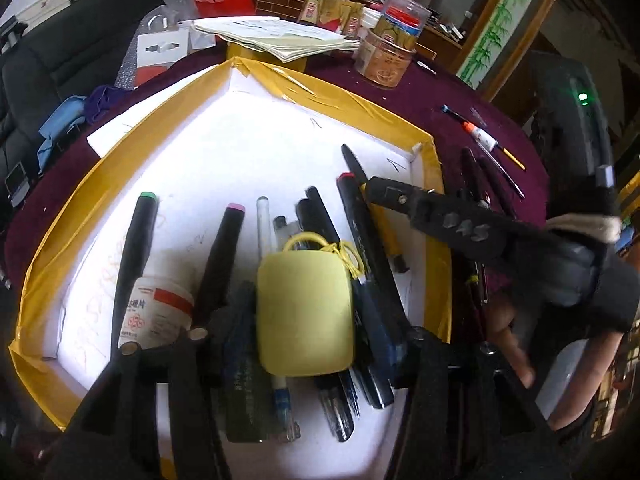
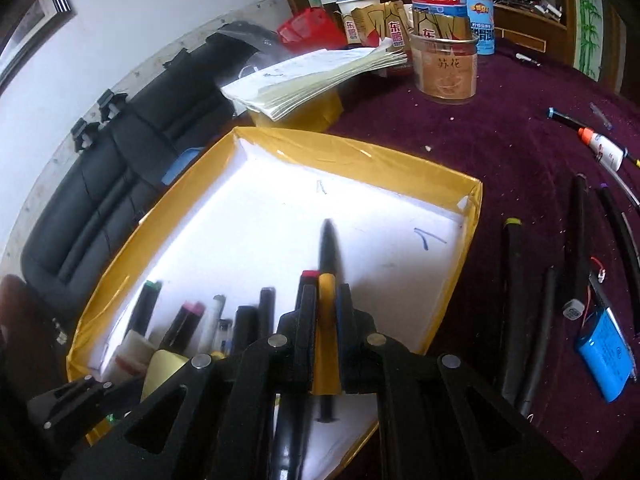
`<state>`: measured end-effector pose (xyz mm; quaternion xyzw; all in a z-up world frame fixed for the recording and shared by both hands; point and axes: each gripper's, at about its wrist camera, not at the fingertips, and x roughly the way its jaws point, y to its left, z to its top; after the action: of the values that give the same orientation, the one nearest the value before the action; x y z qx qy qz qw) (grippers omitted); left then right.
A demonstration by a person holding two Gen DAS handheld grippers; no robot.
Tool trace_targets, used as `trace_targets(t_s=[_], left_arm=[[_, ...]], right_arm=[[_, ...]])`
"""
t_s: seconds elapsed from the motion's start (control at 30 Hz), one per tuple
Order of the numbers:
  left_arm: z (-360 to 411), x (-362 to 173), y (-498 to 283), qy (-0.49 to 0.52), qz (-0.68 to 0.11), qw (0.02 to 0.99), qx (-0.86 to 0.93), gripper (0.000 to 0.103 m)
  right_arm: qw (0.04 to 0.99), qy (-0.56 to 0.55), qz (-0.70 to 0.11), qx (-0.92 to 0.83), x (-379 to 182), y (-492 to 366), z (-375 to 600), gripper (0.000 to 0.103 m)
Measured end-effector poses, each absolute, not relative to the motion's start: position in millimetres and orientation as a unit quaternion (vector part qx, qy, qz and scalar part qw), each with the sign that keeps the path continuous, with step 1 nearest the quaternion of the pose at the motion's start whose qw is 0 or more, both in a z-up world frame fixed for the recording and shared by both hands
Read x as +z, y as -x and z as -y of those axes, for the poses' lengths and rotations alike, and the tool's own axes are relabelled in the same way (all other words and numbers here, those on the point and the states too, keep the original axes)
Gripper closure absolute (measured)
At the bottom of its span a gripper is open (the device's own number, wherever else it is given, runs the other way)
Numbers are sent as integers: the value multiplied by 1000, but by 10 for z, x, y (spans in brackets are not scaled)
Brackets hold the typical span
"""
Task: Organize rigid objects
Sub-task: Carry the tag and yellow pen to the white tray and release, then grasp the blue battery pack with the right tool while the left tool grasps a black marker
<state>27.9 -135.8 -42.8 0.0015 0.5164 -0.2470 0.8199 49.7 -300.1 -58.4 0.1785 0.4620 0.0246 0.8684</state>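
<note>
Yellow-taped tray (image 1: 72, 216) with a white floor, seen from the left wrist, set on a maroon-clothed desk (image 1: 440, 100). Inside, toward the near side: green-capped marker (image 1: 136, 240), pink-capped marker (image 1: 222, 252), white pill bottle (image 1: 160, 312) with a red label between them, a heap of dark pens (image 1: 360, 280), and a pale yellow case (image 1: 306, 312) lying on top of the heap. Left tool (image 1: 312, 340) low in the frame, fingers spread wide on either side of the yellow case; contact with it not clear. Right tool (image 1: 400, 196) reaching in from the right over the tray's right part, a yellow-and-black pen (image 1: 390, 240) under its tip. Loose pens and a small white tube (image 1: 482, 136) on the cloth outside the tray.

Same tray (image 2: 400, 168) from the right wrist. Right tool (image 2: 326, 312) clamped on the yellow-and-black pen (image 2: 328, 292), dark tip pointing forward over the white floor. Marker caps lined up at lower left. On the desk (image 2: 500, 128) to the right: several black pens (image 2: 516, 300) and a blue battery pack (image 2: 608, 352). Behind the tray, a stack of papers (image 2: 320, 76) and a clear jar (image 2: 446, 68).
</note>
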Motion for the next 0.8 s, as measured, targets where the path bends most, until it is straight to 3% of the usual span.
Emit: trace_targets(t_s=[0.07,0.13,0.5,0.67,0.8], left_arm=[[1333,-393,-239,1,-507,827,-243,46],[1269,-333,-182,26,-494,836,-238,46],[1829,25,374,16,-455,820,-348,46],[2239,65,573,-41,-456,819,-345,46],[2400,-44,608,-62,-474,812,-336,46]], right_arm=[[869,-198,-453,34,-537,-396,3063,88],[877,-210,-430,37,-455,-225,3151,73],[888,-246,-385,44,-193,824,4060,71],[896,-209,-391,34,-17,748,4573,68],[892,-187,-410,33,-306,544,4733,68]])
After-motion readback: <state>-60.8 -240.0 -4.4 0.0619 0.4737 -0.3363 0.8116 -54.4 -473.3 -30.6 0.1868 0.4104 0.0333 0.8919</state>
